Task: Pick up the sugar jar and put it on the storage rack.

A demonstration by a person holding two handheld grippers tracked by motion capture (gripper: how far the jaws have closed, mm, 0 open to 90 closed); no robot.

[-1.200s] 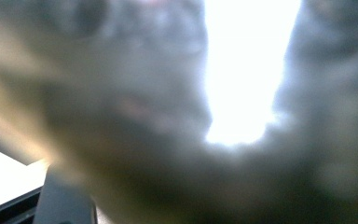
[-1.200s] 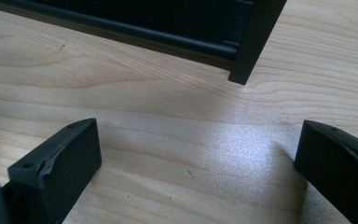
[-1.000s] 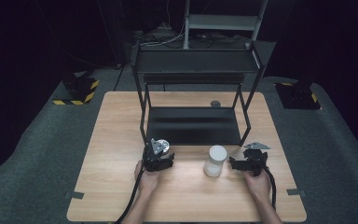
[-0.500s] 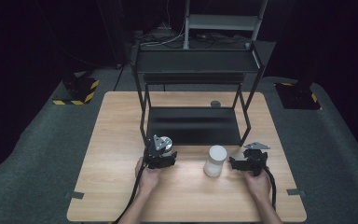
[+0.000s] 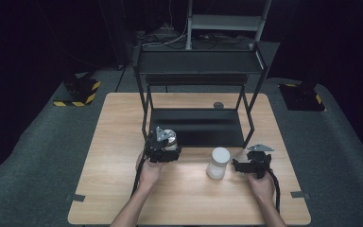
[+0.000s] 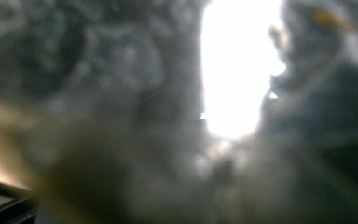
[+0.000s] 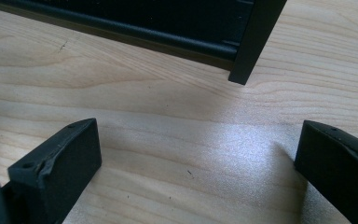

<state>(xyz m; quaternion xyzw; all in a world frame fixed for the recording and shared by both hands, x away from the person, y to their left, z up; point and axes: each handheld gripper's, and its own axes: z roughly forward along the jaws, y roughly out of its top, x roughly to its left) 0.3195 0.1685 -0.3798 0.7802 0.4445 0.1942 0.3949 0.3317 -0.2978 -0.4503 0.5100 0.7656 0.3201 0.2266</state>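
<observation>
While the right gripper (image 7: 196, 163) rests low over the wooden tabletop (image 7: 168, 112), its two black jaws stand wide apart with only bare wood between them, holding nothing. From above, that right gripper (image 5: 254, 164) sits just right of a white lidded jar (image 5: 218, 162), its jaws pointing toward the jar but apart from it, and the person's right hand (image 5: 261, 185) grips it from behind, the forearm coming up from the near edge.

Left of the jar, the left gripper (image 5: 162, 147) is held by the left hand (image 5: 147, 171), the forearm angled in from the near edge. A small round, pale thing (image 5: 169, 138) shows at its front, just before the rack; whether the jaws are closed on it I cannot tell, since the left gripper view is a blur of grey with one bright white patch.

Behind the jar stands a black metal shelf rack (image 5: 198, 71), its bottom shelf lying on the tabletop (image 5: 113, 132). One rack leg (image 7: 256, 42) and the bottom shelf's edge appear just ahead of the right gripper. A small dark round object (image 5: 218, 105) lies on the tabletop behind the rack.
</observation>
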